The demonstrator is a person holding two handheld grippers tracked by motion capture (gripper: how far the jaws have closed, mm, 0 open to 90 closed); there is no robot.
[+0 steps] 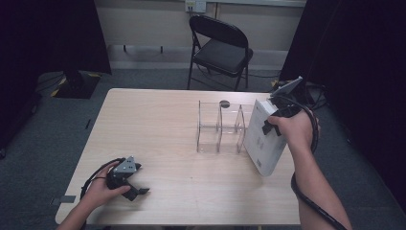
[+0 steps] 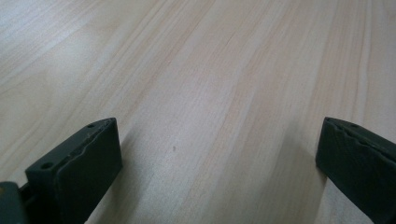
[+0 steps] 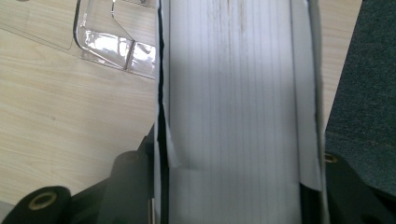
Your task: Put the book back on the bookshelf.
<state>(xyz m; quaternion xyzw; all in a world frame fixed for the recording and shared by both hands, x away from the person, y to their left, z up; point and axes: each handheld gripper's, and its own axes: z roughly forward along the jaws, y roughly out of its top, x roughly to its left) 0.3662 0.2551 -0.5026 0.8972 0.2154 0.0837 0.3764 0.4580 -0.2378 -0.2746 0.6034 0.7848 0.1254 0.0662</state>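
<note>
The thick white book with pale covers (image 1: pixel 262 139) is the thing you have in hand. It stands tilted at the right side of the light wooden surface (image 1: pixel 172 139), one lower corner down near the right edge, its top leaning away toward the far side. In the right gripper view you look straight along its page edge (image 3: pixel 233 93): a broad band of fine white lines with a few dark smudges near the top, framed by the two thin covers.

Your right tool (image 1: pixel 274 122) is clamped across the thickness of that book, one black jaw pressed against each cover, so the gap between them is exactly the book's width.

Just beside the book, on its left, stands the clear acrylic divider rack (image 1: pixel 220 127), with upright see-through panels and an open base; whether book and rack touch, you cannot tell from here.

Your left tool (image 1: pixel 135 188) rests well apart at the near left of the surface, its jaws spread wide with nothing but bare wood between them.

Beyond the surface stands a black folding chair (image 1: pixel 221 48).
</note>
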